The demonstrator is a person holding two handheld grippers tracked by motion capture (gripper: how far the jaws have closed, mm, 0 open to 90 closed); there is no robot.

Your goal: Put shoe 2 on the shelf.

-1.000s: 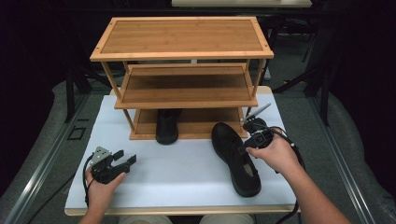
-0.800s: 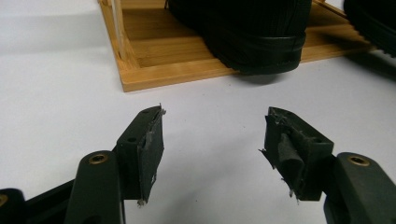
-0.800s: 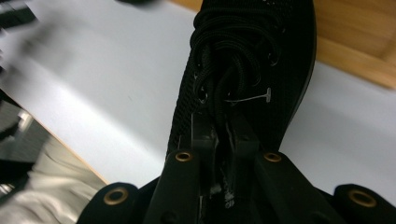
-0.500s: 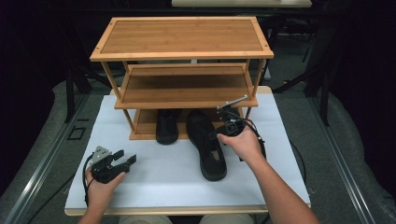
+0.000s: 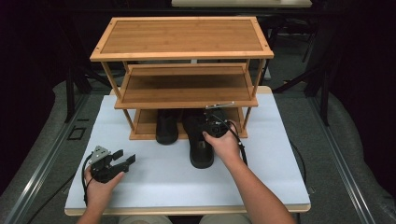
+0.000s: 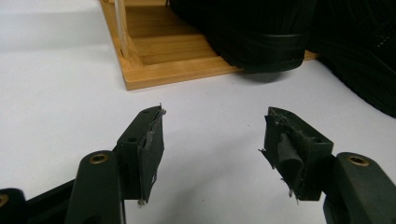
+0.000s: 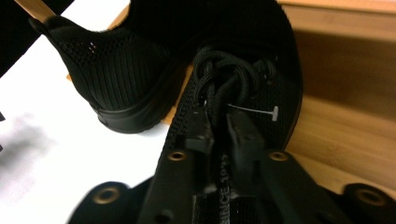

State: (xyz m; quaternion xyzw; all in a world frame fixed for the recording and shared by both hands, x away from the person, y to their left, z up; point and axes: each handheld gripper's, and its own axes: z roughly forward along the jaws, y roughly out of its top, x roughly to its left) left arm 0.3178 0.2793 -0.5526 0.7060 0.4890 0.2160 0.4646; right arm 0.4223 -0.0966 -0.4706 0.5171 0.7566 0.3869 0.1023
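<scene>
A bamboo shoe rack [image 5: 182, 42] with three tiers stands at the back of the white table. One black shoe [image 5: 166, 129] sits on its bottom shelf. Beside it on the right lies a second black shoe [image 5: 200, 142], toe in under the shelf and heel out on the table. My right gripper [image 5: 214, 127] is shut on that shoe's tongue by the laces [image 7: 224, 77], with the jaws [image 7: 219, 119] pinched together. The first shoe's heel [image 7: 112, 79] shows to its left. My left gripper [image 5: 125, 160] rests open on the table, front left; its jaws [image 6: 215, 128] hold nothing and face the rack's corner [image 6: 140, 77].
The white tabletop [image 5: 154, 186] has free room in front and at the right. The rack's middle shelf [image 5: 184, 88] and top shelf are bare. Dark floor and metal frames surround the table. A cable [image 5: 243, 147] trails from the right gripper.
The right gripper carried the second shoe left and toward the rack, turning its toe in under the bottom shelf beside the first shoe. The left gripper stayed put.
</scene>
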